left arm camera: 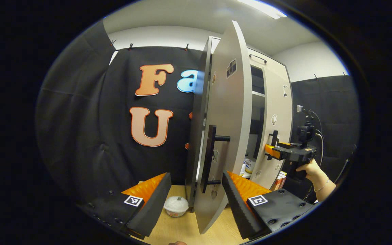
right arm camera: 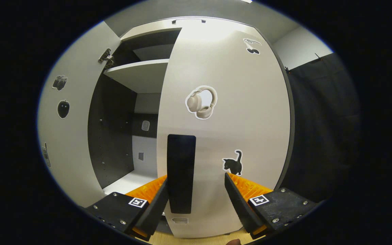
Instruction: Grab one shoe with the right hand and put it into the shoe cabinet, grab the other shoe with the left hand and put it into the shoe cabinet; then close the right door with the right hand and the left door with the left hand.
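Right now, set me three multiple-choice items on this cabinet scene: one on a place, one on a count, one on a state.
1. Where is the white bowl?
A. on the floor by the left door
B. on a shelf
C. in a gripper

2. How many handle bars does the right door carry?
A. none
B. one
C. three

3. The left door is:
A. shut
B. off its hinges
C. open

Answers: 1 A, it lies beside the door's foot. 2 B, one dark handle. 3 C, it stands swung out from the cabinet.
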